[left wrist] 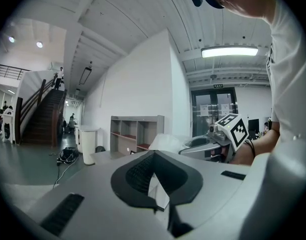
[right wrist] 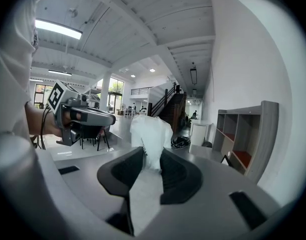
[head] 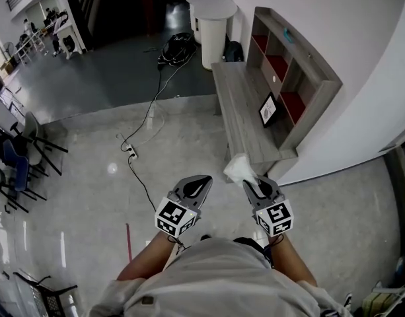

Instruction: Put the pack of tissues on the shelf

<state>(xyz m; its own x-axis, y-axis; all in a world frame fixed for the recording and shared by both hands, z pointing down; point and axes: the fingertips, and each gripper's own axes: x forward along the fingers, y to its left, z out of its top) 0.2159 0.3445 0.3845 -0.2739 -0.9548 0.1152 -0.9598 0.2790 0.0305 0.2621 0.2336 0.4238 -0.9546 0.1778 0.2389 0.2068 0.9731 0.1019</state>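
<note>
1. Head view: your right gripper (head: 250, 183) pinches the pack (head: 238, 169) by its near end. The white pack sticks out past the fingertips, in the air, near the close end of the bench (head: 238, 104). The shelf (head: 301, 78) stands ahead of those fingers and off to their right, well apart. Your left gripper (head: 201, 185) hangs just beside the right one, on its left, tips together with nothing in them. Carry the pack along over the bench first, then turn the fingers toward an open compartment.

2. Left gripper view: the fingers meet at their tips, empty. The pack shows to their right and the shelf lies beyond the tips. You likely don't need this gripper, so hold it clear of the pack's path.

3. Right gripper view: the pads press on the pack's lower part, and most of it stands free beyond them, soft and crumpled. The bite is small, so I judge that a quick swing could let it slip; squeeze steadily. The shelf lies to the right of the fingertips. Aim the tips into a compartment and let go only once the pack rests on its floor.
</note>
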